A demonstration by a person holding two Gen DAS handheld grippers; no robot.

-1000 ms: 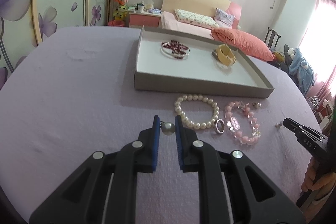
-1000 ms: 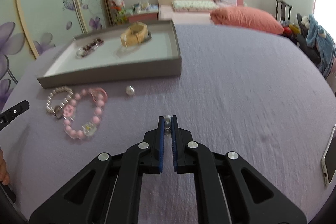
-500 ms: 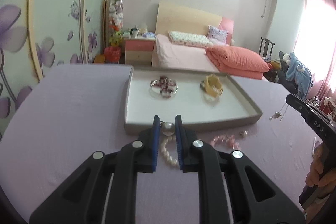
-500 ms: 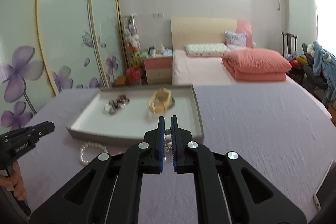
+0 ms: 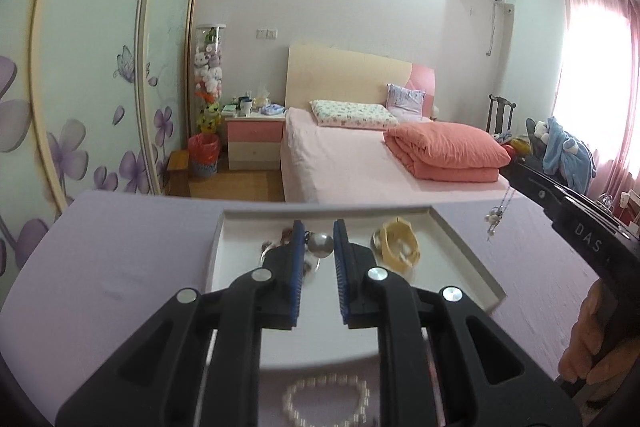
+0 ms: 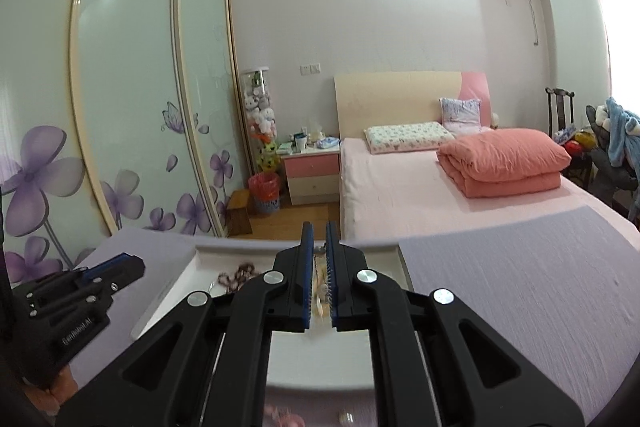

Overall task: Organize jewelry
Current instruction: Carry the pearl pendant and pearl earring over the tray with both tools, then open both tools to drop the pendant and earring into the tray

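Observation:
My left gripper (image 5: 319, 233) is shut on a grey pearl earring (image 5: 320, 245) and hangs above the near part of the white tray (image 5: 472, 259). In the tray lie a yellow bangle (image 5: 396, 243) and a dark beaded bracelet (image 6: 236, 275), partly hidden by my fingers. My right gripper (image 6: 319, 239) is shut on a thin drop earring (image 5: 496, 217), which dangles from its tip over the tray's right edge. A white pearl bracelet (image 5: 326, 399) lies on the lilac cloth below the left gripper. The left gripper (image 6: 136, 263) also shows at the left of the right wrist view.
The lilac-covered table (image 5: 120, 267) ends just beyond the tray. Behind it stand a pink bed (image 5: 360, 163), a nightstand (image 5: 254, 135) and a flowered wardrobe (image 6: 120, 107). A person's hand (image 5: 592, 347) holds the right gripper. Blurred pink beads (image 6: 280, 413) lie near the front.
Both grippers have risen and moved forward over the tray, each still holding its earring. The bracelets on the cloth have slid to the bottom of both views.

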